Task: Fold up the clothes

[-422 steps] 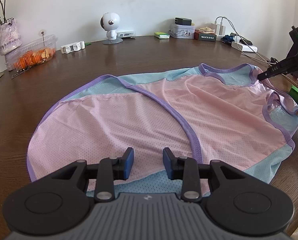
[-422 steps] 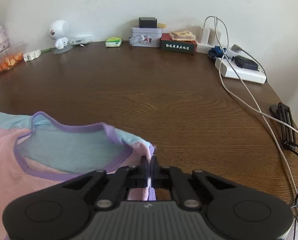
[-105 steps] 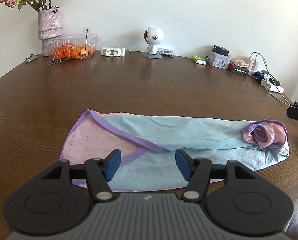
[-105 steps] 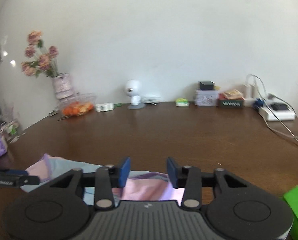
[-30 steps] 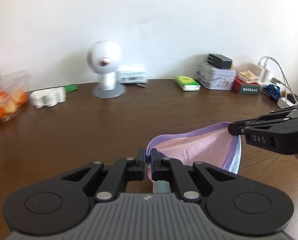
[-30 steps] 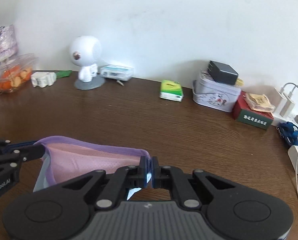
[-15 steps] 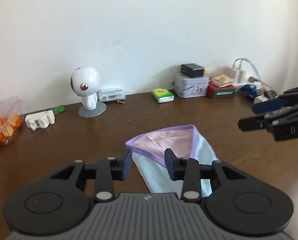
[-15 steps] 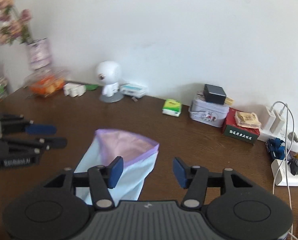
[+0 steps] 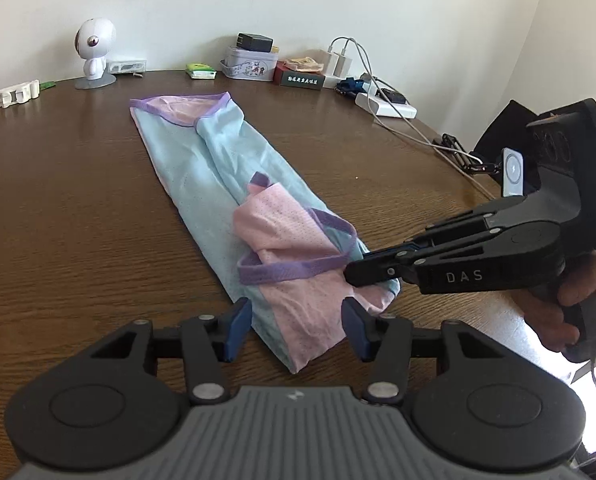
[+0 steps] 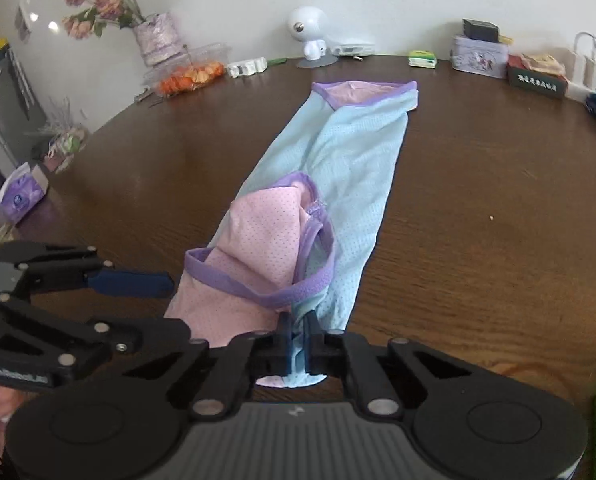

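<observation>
Near-end pinch on the folded mesh top

Your right gripper (image 10: pixel 296 338) clamps the top's (image 9: pixel 222 184) near corner on the wooden table (image 9: pixel 58 184); your left gripper (image 9: pixel 296 326) gapes; grab the other corner level.

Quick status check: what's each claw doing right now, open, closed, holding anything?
Left claw: open, holding nothing, fingers either side of the near end of the folded garment.
Right claw: closed, pinching the garment's near edge.
</observation>
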Action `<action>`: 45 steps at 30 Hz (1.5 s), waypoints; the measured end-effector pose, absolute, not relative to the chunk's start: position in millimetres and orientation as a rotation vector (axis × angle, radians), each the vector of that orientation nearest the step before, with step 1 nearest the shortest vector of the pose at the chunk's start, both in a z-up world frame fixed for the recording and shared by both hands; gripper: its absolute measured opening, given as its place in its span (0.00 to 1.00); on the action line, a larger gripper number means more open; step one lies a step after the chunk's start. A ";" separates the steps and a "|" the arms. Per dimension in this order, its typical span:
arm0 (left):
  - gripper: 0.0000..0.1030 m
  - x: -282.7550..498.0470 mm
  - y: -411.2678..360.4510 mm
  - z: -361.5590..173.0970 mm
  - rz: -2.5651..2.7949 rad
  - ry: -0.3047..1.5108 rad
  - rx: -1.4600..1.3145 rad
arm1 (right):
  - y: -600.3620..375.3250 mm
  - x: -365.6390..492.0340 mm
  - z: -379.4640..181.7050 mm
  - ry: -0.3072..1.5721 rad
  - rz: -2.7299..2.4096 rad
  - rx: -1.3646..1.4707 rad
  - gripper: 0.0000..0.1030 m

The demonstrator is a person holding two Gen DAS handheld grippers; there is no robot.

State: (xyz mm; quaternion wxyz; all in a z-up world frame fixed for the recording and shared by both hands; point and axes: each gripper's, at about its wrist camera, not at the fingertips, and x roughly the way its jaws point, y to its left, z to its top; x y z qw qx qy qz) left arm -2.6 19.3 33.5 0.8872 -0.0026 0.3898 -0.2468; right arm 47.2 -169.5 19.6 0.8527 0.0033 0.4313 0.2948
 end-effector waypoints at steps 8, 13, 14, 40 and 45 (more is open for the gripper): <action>0.04 -45.8 13.6 29.7 -0.581 0.817 0.098 | -178.6 -22.5 17.2 0.880 0.526 0.105 0.02; 0.19 -87.5 19.4 46.7 -0.628 0.771 0.161 | -183.9 -68.0 37.8 0.792 0.635 -0.112 0.11; 0.40 -96.2 20.4 50.2 -0.652 0.743 0.195 | -185.7 -78.0 45.0 0.743 0.662 -0.189 0.19; 0.06 -77.6 19.1 39.5 -1.016 0.781 0.406 | -184.7 -87.8 32.7 0.647 1.013 -0.536 0.05; 0.06 -78.7 29.7 68.6 -1.055 0.747 0.297 | -205.8 -93.9 63.0 0.662 1.105 -0.403 0.05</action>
